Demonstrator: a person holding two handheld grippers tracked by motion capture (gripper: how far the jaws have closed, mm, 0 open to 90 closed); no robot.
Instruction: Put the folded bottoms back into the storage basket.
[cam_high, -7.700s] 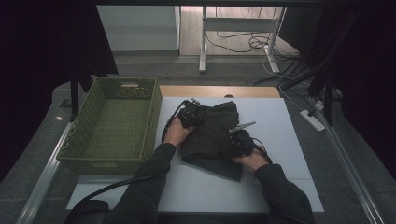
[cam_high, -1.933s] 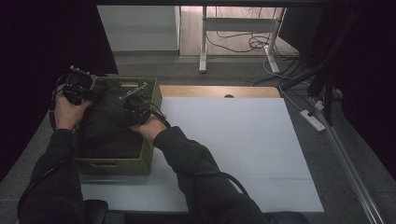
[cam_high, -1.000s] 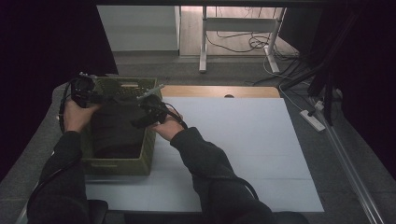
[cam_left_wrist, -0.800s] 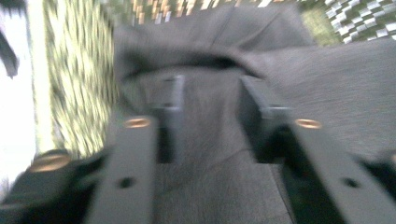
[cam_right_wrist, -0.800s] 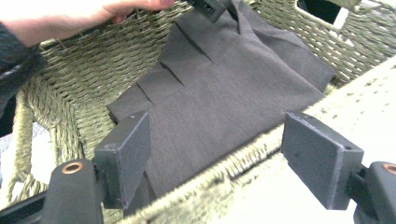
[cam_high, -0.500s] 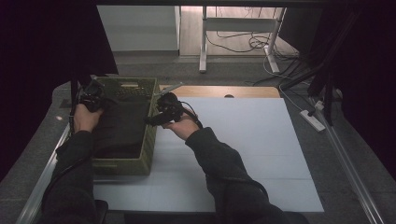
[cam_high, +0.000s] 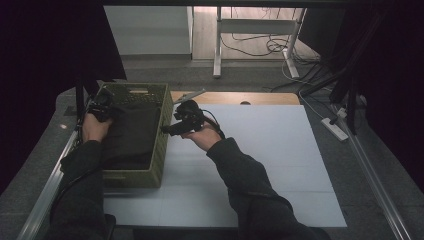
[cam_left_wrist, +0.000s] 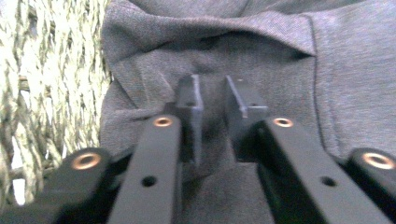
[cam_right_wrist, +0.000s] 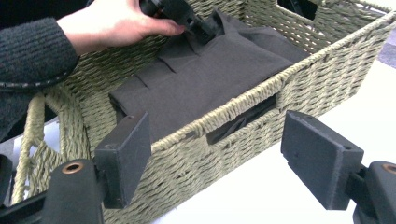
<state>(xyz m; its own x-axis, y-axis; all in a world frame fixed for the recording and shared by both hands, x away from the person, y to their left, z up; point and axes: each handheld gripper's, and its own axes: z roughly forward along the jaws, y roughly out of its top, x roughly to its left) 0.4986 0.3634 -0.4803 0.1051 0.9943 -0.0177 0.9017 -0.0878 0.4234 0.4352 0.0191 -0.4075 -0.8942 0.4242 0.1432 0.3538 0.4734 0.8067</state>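
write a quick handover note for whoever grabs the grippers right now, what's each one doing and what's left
Left gripper: jaws nearly shut, just closing, tips down on the folded dark garment near the basket's far left side; whether cloth is pinched between them is unclear.
Right gripper: open, empty, outside the woven basket over the white table.
Done: garment lies folded inside the basket.
Left: probably just free the left gripper and lift it out.

High view dim, dark at both sides, brightest on the floor beyond the table (cam_high: 280, 150). Left gripper (cam_left_wrist: 215, 100) view soft, jaws blurred, weave left of them overexposed. Right gripper (cam_right_wrist: 233, 154) view evenly lit, sharp beyond its jaws, jaws slightly soft.
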